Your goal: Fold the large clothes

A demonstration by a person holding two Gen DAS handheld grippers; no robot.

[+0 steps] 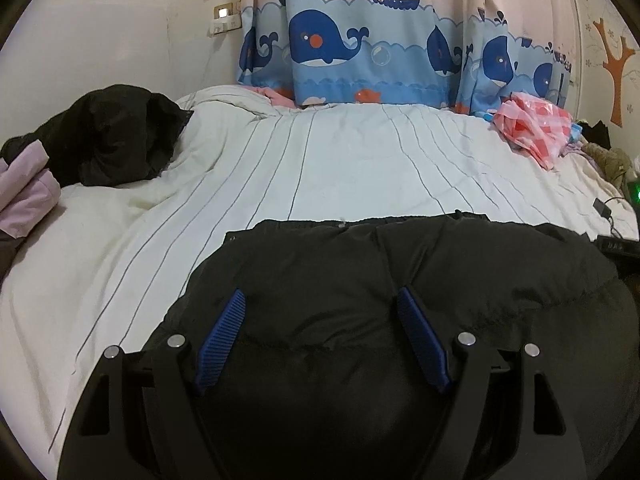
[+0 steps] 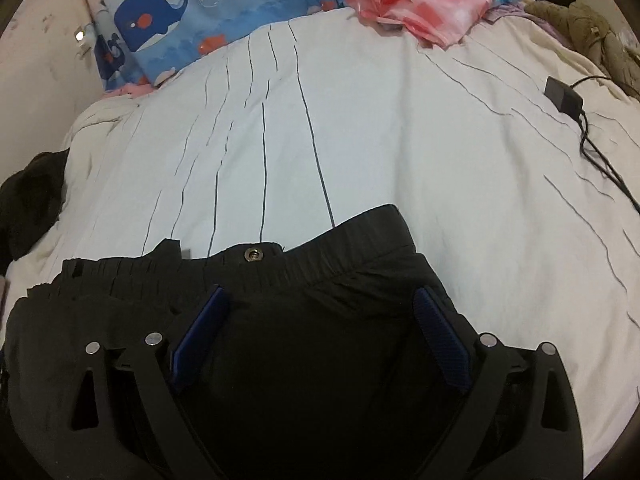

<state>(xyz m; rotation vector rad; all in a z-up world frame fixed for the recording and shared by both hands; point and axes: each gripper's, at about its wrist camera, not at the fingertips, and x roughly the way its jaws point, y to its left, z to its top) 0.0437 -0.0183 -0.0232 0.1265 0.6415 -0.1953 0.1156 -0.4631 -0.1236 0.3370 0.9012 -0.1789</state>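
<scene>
Bed [image 1: 340,168] with a white, thinly striped cover, on whose near part we see a black padded jacket [image 1: 400,280] spread flat. In the left wrist view, the left hand-held gripper [image 1: 322,300] sits low over the jacket's quilted body, its blue pads [image 1: 222,340] set wide apart with nothing clamped between them. In the right wrist view, the right hand-held gripper [image 2: 320,300] hovers likewise over the jacket's gathered hem, just behind a metal snap [image 2: 251,255], its jaws equally apart; we cannot tell whether either touches the fabric. Farther off we note a second dark garment [image 1: 116,132] at the bed's left, a pink checked bag [image 1: 532,128] at its far right, a whale-print curtain [image 1: 360,44] behind, and a black adapter [image 2: 562,94] with its cable.
</scene>
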